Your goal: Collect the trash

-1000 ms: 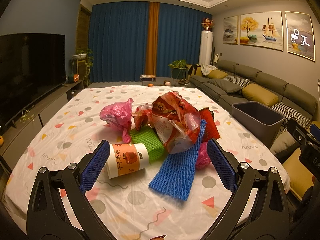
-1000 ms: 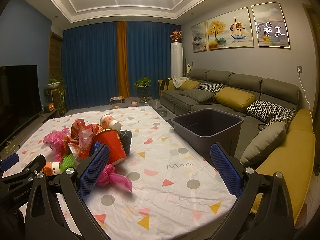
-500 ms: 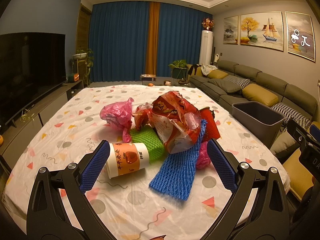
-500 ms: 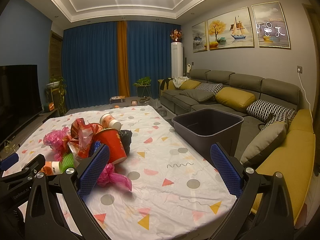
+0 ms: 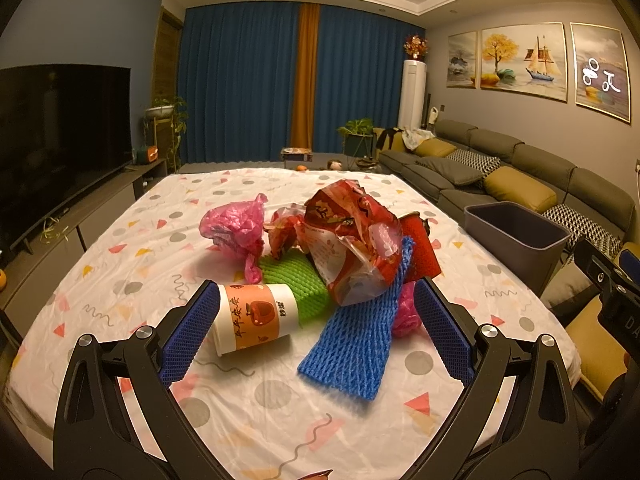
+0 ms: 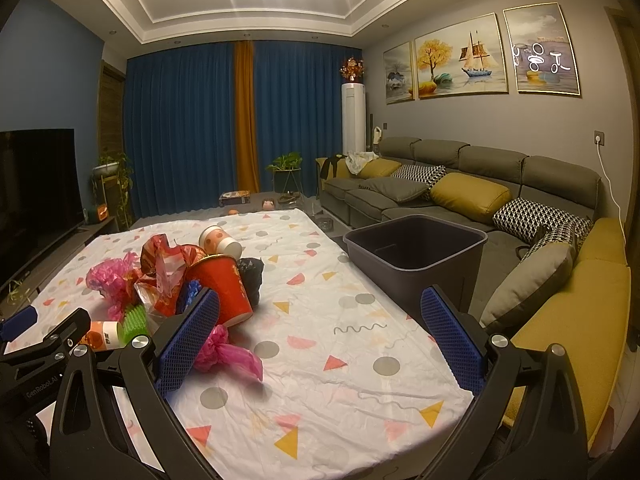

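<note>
I hold my left gripper (image 5: 316, 328) and right gripper (image 6: 320, 332) with fingers spread wide, gripping nothing, over the patterned table (image 6: 320, 380), where 1 trash heap holds 2 paper cups (image 5: 256, 318), 2 foam nets (image 5: 352, 348), 2 pink bags (image 5: 236, 224), beside 1 grey bin (image 6: 416, 248).

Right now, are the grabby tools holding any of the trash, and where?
No, nothing is held. The left tool is open just in front of the lying paper cup and blue foam net. The right tool is open over the tablecloth.
</note>
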Demonstrator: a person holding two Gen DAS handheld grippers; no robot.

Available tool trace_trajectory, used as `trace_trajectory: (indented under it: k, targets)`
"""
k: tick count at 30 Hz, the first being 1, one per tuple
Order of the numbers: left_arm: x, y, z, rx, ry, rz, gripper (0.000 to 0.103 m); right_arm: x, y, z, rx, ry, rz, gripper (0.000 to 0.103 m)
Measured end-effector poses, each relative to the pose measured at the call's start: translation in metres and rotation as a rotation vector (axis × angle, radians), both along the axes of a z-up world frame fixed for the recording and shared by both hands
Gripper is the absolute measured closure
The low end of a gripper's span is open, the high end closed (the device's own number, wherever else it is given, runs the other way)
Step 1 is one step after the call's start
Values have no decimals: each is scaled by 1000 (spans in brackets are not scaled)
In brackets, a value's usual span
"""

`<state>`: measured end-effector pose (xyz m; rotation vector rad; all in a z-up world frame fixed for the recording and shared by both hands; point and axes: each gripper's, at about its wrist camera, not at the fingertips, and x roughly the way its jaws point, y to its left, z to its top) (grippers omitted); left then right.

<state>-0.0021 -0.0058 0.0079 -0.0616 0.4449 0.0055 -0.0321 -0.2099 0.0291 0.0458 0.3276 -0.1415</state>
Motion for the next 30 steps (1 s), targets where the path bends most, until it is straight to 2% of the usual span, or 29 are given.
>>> trace_trajectory:
  k: [30]
  targets:
    - [0, 0, -1, 1, -1, 0, 7, 3, -2, -8, 5, 13, 5, 5]
